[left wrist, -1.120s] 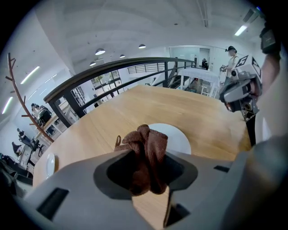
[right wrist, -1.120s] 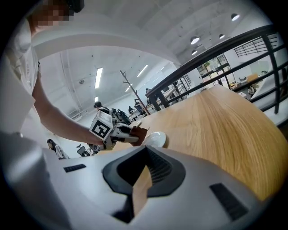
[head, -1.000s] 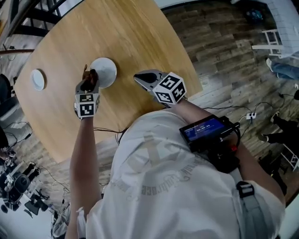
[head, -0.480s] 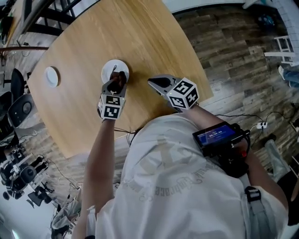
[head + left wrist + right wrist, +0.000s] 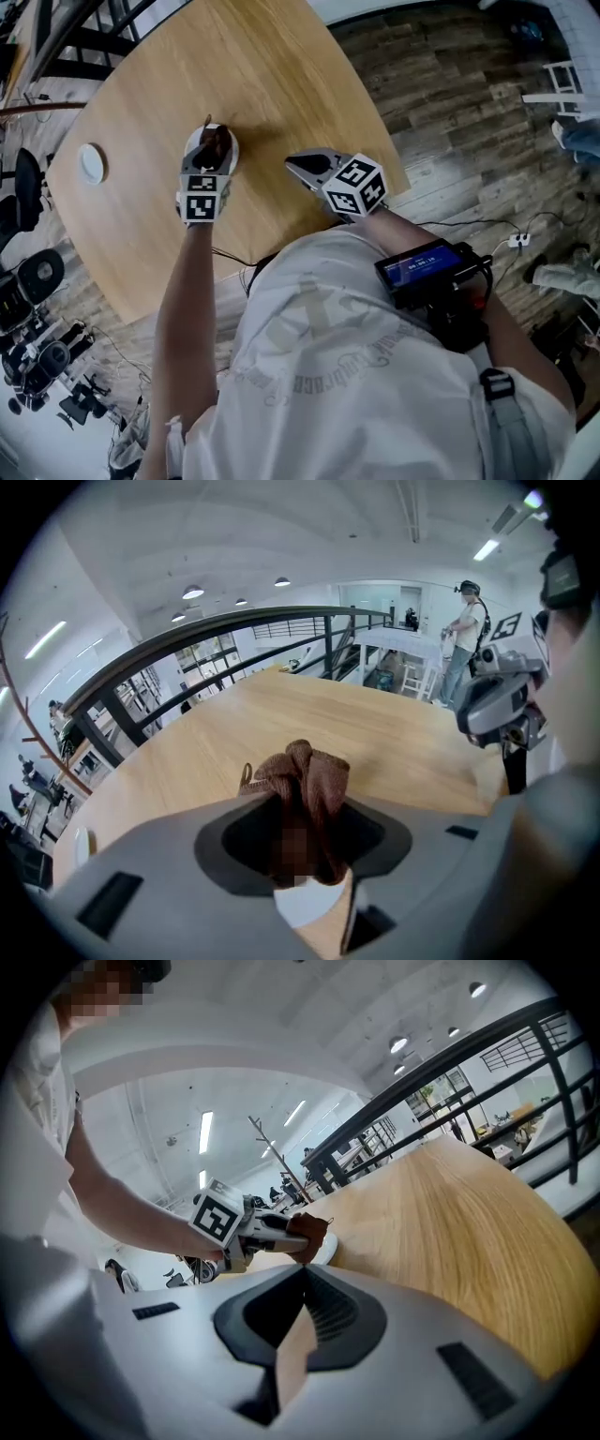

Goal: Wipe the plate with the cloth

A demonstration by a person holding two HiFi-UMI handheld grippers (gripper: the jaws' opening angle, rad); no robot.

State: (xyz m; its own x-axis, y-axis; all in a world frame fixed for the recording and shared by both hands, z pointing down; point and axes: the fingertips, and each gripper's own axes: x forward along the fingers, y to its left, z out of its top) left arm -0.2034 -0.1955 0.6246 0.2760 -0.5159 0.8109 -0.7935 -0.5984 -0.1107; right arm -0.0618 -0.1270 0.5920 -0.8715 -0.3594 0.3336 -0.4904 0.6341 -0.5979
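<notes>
Closest to the head camera, a white shirt (image 5: pixel 328 375) and a strapped-on device (image 5: pixel 427 267) with a lit blue screen, well short of the plate (image 5: pixel 306 902).

Next out, the right gripper (image 5: pixel 292 162), just to the right of the plate and clear of it, above the bare wooden table (image 5: pixel 281 66). Jaws pressed together, nothing between them (only wood grain showing through the slit lower down in its own view).

Then the left gripper (image 5: pixel 213 148), directly over the plate. Jaws clamped on a bunched brown cloth (image 5: pixel 305 778), the fabric poking out past the jaw tips, with a small loop at its left edge. Cloth down at the plate's face and covering most of it from above. Actual contact hard to confirm. Slivers of white rim on either side in the head view, and a patch of white under the jaws in the left gripper view.

Further left of the plate and well apart from it, a smaller white dish (image 5: pixel 91 163) near the table's edge.

Beyond the plate, a dark curved railing (image 5: pixel 234 621). Far past that, a standing person (image 5: pixel 464 635) in a light top.
</notes>
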